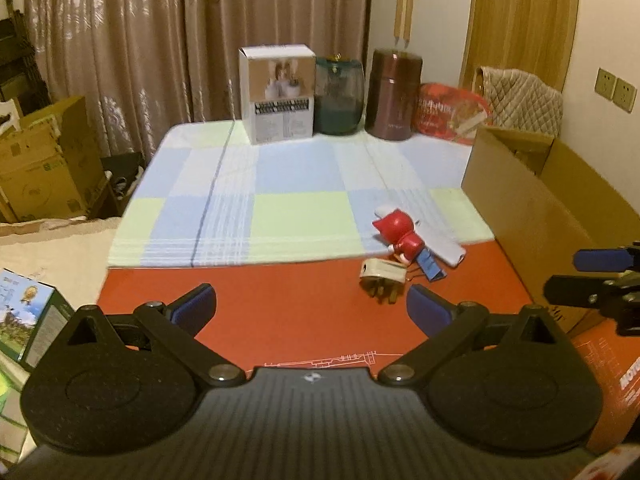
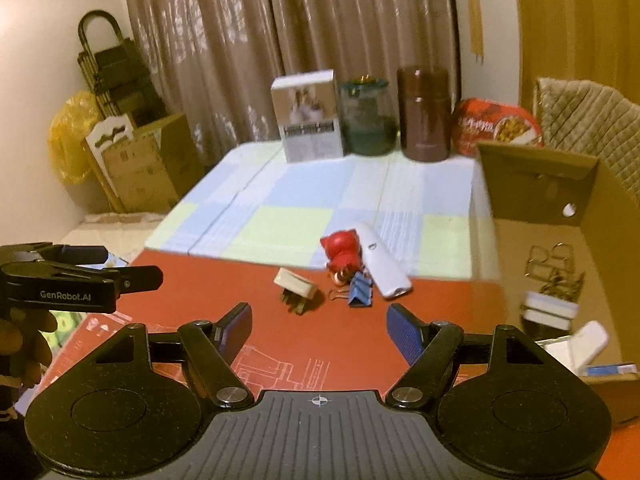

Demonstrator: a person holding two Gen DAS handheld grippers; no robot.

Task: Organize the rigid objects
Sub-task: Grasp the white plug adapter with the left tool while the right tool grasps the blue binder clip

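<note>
The left claw [image 1: 312,306] stands wide with nothing between its blue pads, and the right claw [image 2: 319,330] is open too, a little narrower and just as empty. Both point down at a small heap on the red table [image 1: 280,312]: a beige plug adapter [image 2: 297,286] lying on its side, a red figurine [image 2: 342,254], a blue binder clip [image 2: 361,295] and a white oblong gadget [image 2: 384,264], all touching or nearly so. The cardboard box [image 2: 536,184] at the right already holds some bits, so I'd say they are mid-sort, reaching for the next piece. The adapter lies nearest and somewhat apart; closing on it needs care not to nudge the rest. "GenRobot.AI" reads on the left claw's side.
</note>
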